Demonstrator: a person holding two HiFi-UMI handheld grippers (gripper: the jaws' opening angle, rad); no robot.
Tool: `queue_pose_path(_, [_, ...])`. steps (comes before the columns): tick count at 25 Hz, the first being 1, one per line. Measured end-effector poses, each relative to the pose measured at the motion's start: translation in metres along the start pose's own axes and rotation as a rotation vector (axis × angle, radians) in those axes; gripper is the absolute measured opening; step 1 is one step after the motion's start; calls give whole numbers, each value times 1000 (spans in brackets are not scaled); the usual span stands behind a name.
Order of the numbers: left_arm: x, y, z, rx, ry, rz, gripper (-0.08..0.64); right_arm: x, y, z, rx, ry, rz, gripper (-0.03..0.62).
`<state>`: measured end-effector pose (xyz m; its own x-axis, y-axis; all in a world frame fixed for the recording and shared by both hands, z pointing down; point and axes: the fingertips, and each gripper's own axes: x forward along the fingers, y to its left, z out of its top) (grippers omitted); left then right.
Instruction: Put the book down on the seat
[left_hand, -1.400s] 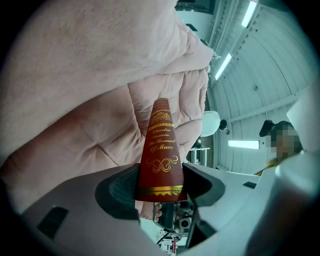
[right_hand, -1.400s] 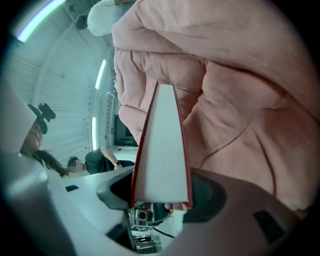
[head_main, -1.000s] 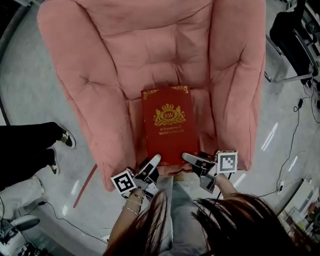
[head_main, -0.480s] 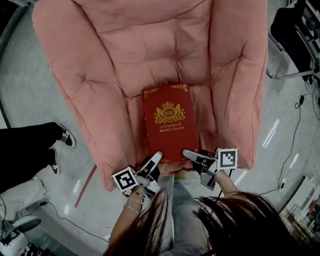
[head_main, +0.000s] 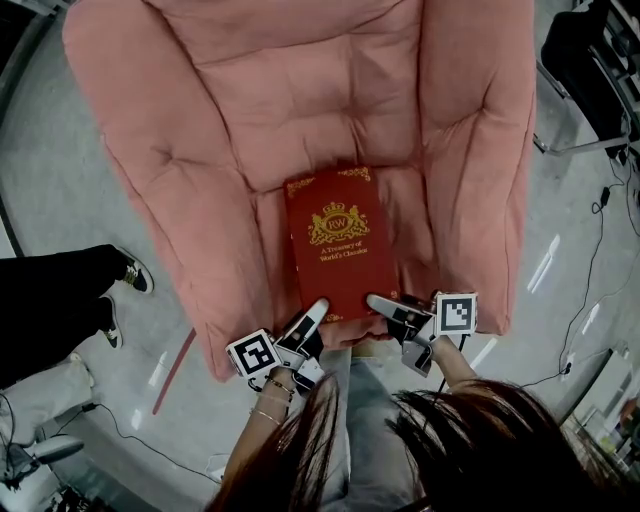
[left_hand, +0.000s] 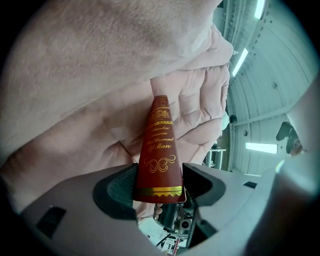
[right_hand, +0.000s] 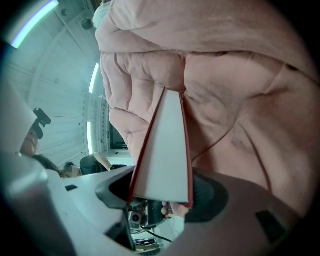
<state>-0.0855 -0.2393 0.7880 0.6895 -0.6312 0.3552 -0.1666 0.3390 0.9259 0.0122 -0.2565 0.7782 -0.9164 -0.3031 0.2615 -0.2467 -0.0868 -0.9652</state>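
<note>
Tongs: left tongs (head_main: 312, 316) and right tongs (head_main: 386, 305) pinch the red book (head_main: 338, 245) by its near end; long axis points away along the armchair seat (head_main: 412, 235).

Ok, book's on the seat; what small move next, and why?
Probably open both jaws wide to release. The red book lies flat on the armchair seat, its near end between the jaws of the left gripper and right gripper; the right's have just been opening.
</note>
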Motion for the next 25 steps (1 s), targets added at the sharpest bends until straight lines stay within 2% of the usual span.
queue_pose_path(11, [1,4,4,74,-4,93,284,3,-2,-1,-17,-2,-28,290])
queue_pose_path(17, [0,9,4,111,-20,160,295,3,-10,-4,-38,3,-79,310])
queue_pose_path(25, [-2,14,5,138,15,207,299,4,-21,-8,-73,33,-156,330])
